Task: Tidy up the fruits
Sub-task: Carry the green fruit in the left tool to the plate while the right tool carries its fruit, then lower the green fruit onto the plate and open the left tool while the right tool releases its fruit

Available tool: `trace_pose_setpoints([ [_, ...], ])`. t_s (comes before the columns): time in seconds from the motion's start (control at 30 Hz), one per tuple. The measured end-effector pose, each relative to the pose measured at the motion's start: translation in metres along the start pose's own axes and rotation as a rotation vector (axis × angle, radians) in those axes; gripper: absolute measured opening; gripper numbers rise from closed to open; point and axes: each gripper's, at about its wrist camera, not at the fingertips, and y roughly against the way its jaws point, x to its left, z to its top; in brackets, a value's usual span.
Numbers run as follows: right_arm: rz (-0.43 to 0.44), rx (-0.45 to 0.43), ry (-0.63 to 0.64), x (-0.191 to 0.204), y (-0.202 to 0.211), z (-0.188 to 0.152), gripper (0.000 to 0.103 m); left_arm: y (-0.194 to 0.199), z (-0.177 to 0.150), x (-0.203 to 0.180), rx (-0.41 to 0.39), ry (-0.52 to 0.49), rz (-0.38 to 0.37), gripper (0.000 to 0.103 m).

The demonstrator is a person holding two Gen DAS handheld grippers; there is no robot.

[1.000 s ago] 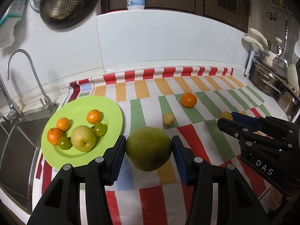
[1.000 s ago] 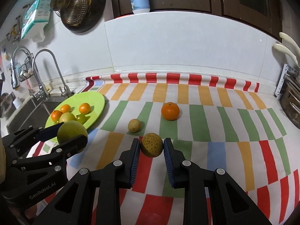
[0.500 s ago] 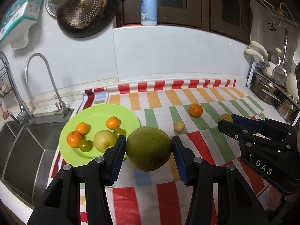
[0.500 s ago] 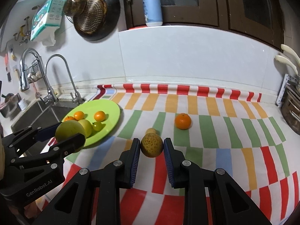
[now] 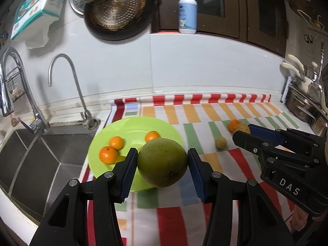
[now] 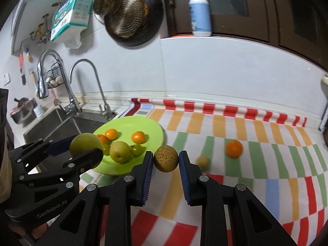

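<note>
My left gripper (image 5: 162,162) is shut on a large green fruit (image 5: 162,162) and holds it in the air over the near right edge of the green plate (image 5: 131,126). It also shows in the right wrist view (image 6: 86,146). My right gripper (image 6: 166,161) is shut on a brownish speckled fruit (image 6: 166,158), held above the striped cloth just right of the plate (image 6: 127,123). The plate holds small oranges (image 6: 138,137), a yellow-green pear (image 6: 120,151) and small green fruits. An orange (image 6: 234,148) and a small yellowish fruit (image 6: 202,161) lie on the cloth.
A steel sink (image 5: 30,153) with two taps (image 5: 61,78) lies left of the plate. Pots (image 5: 303,106) stand at the far right. Pans (image 5: 119,8) hang on the wall and a soap bottle (image 5: 187,10) stands on the ledge.
Both grippers have risen with their fruits and moved left toward the plate. The large green fruit now hangs over the plate's edge.
</note>
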Motion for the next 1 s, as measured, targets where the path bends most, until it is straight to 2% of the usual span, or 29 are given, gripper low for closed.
trace_pose_setpoints([
  [0.5, 0.082, 0.034, 0.084, 0.044, -0.062, 0.03, 0.027, -0.034, 0.013, 0.052, 0.01, 0.008, 0.034, 0.049],
  [1.0, 0.087, 0.138, 0.099, 0.037, -0.14, 0.038, 0.027, -0.104, 0.02, 0.064, 0.081, -0.001, -0.009, 0.049],
])
